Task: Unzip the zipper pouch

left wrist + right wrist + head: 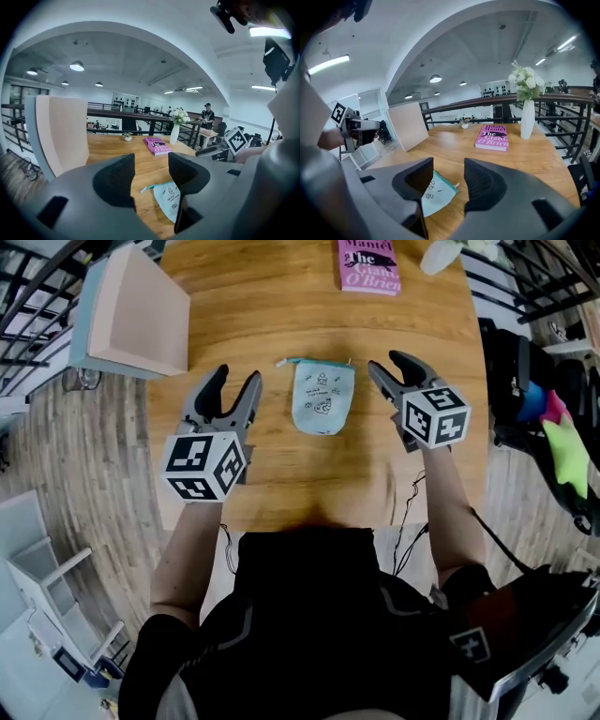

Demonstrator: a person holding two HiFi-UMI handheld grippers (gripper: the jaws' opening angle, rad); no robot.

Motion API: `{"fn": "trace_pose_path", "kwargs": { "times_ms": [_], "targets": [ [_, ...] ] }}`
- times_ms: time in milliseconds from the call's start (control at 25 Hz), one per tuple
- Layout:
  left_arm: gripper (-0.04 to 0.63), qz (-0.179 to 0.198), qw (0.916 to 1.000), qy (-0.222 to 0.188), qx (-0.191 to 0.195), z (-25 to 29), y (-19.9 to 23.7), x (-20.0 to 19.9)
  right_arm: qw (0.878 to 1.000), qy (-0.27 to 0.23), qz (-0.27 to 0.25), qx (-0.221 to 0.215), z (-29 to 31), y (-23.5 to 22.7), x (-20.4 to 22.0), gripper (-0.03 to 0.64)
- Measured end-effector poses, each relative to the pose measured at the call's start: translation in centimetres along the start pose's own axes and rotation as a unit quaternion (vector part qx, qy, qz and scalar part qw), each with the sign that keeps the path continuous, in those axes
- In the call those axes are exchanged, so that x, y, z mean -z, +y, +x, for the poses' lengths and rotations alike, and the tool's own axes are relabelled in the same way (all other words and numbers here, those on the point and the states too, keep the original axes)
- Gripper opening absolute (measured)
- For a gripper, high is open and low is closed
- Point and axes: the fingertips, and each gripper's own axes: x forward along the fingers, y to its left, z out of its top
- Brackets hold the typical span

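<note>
A round wooden worktop [281, 324] fills the upper middle of the head view, above plank flooring. A pale panel [131, 315] stands at its upper left edge. A pink book [368, 266] lies at the top edge. The left gripper [236, 378] and right gripper [386, 363] flank the centre, jaws apart, nothing between them. A white vase [527, 119] holds white flowers [525, 82]. The light blue zipper pouch [322, 397] lies flat between the grippers, untouched, its contents unseen.

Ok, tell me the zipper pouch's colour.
The zipper pouch is pale blue with small dark drawings, clearest in the head view.
</note>
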Motion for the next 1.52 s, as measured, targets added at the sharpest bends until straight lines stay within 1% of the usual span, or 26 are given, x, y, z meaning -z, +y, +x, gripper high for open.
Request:
{"fn": "trace_pose_path", "kwargs": {
  "times_ms": [360,520,800,880,960,1120,1280,1320,1520],
  "targets": [
    [0.244,-0.008,0.9983,0.055,0.019,2.2,0.4,4.7,0.997,0.076,0.014,-0.018,5.3,-0.9,6.5,0.218],
    [0.265,-0.011,0.9968,0.075,0.027,3.1,0.4,6.3,0.993,0.111,0.016,-0.018,6.9,-1.6,9.1,0.218],
    [0.266,-0.013,0.9942,0.100,0.039,3.1,0.3,8.3,0.988,0.150,0.027,-0.020,9.1,-1.8,11.2,0.210],
    [0.267,-0.020,0.9938,0.102,0.041,2.9,0.4,8.6,0.987,0.158,0.031,-0.025,9.7,-1.7,11.6,0.204],
    [0.267,-0.024,0.9940,0.094,0.050,2.6,0.3,8.5,0.985,0.168,0.033,-0.022,10.0,-1.7,11.9,0.193],
    [0.267,-0.015,0.9945,0.081,0.064,2.0,0.0,8.4,0.983,0.180,0.026,-0.008,10.2,-1.8,12.3,0.167],
    [0.267,-0.016,0.9943,0.084,0.064,1.3,0.7,8.6,0.979,0.199,-0.015,0.028,10.4,-1.4,12.3,0.110],
    [0.267,-0.017,0.9942,0.084,0.065,1.2,0.8,8.7,0.979,0.202,-0.020,0.034,10.5,-1.3,12.3,0.109],
    [0.266,-0.015,0.9937,0.088,0.068,1.1,0.5,9.0,0.981,0.191,-0.002,0.037,10.4,-1.5,12.4,0.107]
  ]
}}
